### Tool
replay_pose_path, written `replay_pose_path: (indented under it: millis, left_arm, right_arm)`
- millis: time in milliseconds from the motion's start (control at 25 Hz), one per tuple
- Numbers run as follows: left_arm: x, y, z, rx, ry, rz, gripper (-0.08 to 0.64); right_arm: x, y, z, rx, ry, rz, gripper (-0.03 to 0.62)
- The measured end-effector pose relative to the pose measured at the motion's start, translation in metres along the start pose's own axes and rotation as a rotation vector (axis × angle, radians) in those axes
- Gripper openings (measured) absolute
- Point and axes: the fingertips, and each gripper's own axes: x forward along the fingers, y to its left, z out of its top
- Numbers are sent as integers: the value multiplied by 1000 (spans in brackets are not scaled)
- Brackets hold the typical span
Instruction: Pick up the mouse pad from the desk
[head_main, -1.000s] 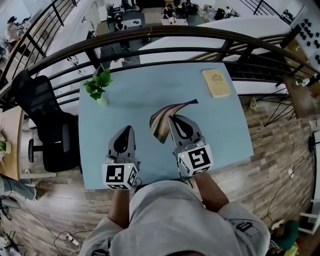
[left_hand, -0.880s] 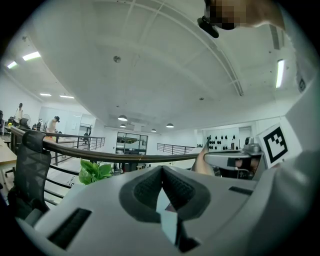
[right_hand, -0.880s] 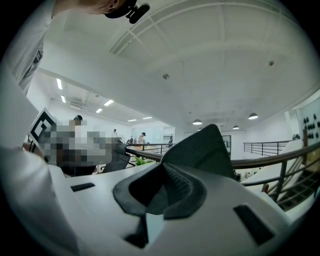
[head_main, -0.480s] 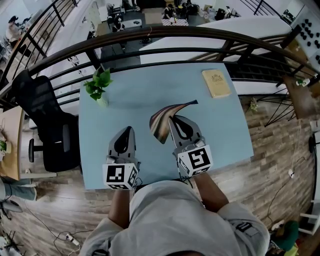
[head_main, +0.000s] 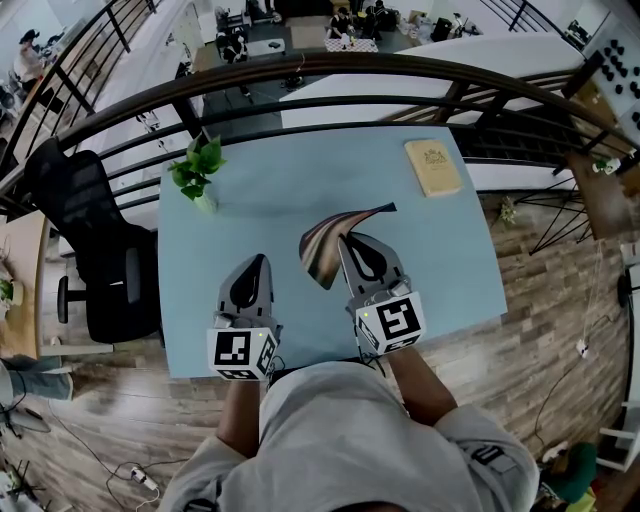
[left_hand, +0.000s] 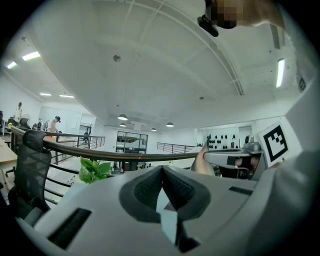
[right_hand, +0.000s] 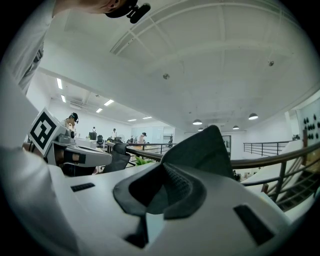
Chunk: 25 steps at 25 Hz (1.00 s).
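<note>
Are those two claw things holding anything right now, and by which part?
The right gripper is clamped on the mouse pad by one edge, so it hangs curled above the desk. The left gripper is shut on nothing.

Your left gripper (left_hand: 162, 174) has its jaws pressed together, nothing between them. Plant (left_hand: 94, 170) stands beyond, left; your right gripper (left_hand: 212, 157) shows at right.

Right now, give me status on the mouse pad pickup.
Left tongs shut, empty. Right tongs shut on mouse pad, pad curled, lifted off the desk. Plant and notebook at far edge, nothing in the way.
</note>
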Motion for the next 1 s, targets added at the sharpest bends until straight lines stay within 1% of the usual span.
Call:
replay_pose_path:
  millis: [720,1000]
  left_arm:
    - [-5,-7,-4,-5,6,-3,12]
    - [-8,-7,-5,-6,8,-3,12]
  right_arm:
    - [-8,2,-3,3,7,0,17]
    - [-10,5,1,-13,5,4,17]
